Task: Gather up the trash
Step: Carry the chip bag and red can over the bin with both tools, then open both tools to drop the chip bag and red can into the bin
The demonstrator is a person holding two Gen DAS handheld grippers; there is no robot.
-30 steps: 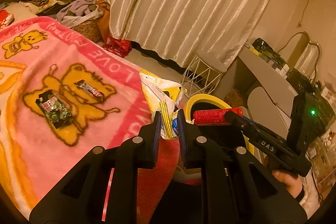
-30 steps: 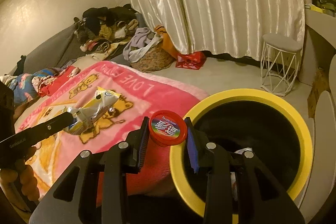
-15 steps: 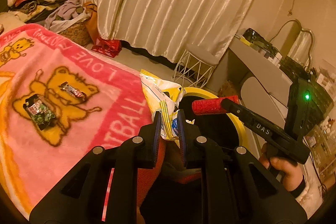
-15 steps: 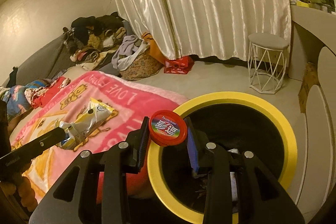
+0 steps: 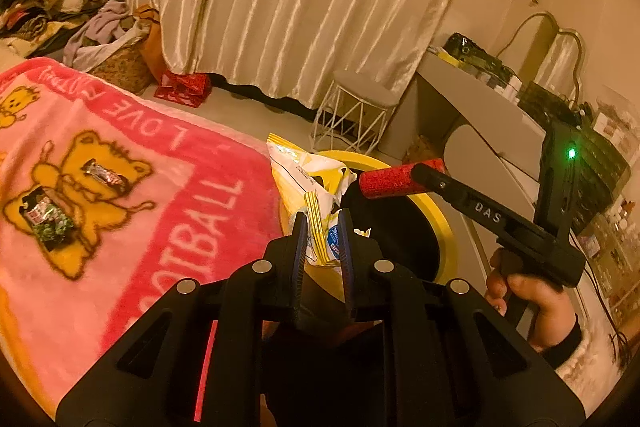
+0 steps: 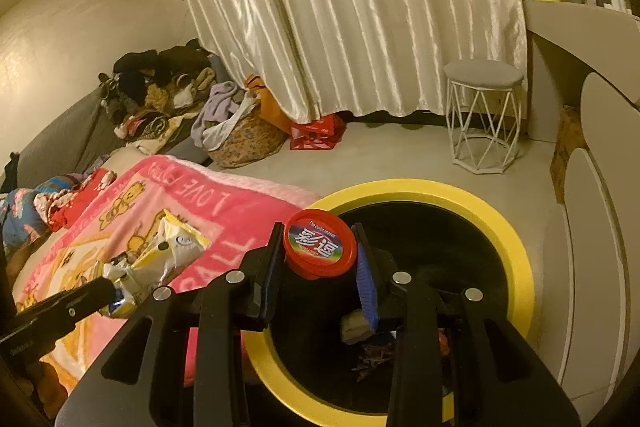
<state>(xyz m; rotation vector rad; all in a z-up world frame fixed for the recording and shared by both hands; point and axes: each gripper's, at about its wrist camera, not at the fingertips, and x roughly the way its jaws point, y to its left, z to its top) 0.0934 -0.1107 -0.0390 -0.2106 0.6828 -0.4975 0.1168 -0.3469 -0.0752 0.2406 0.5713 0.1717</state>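
The round black trash bin with the bright yellow rim [image 6: 520, 259] stood on the pale floor, hard against the edge of the fluffy pink blanket printed with yellow bears [image 5: 132, 227]. The left gripper [image 5: 322, 239] had its fingers pinched on the lower end of a crumpled yellow and white snack bag [image 5: 308, 179], which stuck up between them just at the bin's near rim, on the blanket side. The right gripper [image 6: 318, 247] was clamped across a round red plastic tub with a colourful printed lid [image 6: 319, 243], held above the bin's rim on the blanket side, with the dark mouth of the bin open just beyond it. At the bottom of the bin lay some scraps I could not make out. On the blanket, well away from the bin, two small dark snack wrappers rested on a bear figure: one brown [image 5: 105, 175], one green and black [image 5: 47, 221]. Beyond the bin, towards the shiny cream curtain [image 6: 352, 7], stood a white wire-frame stool with a grey seat [image 6: 483, 115].
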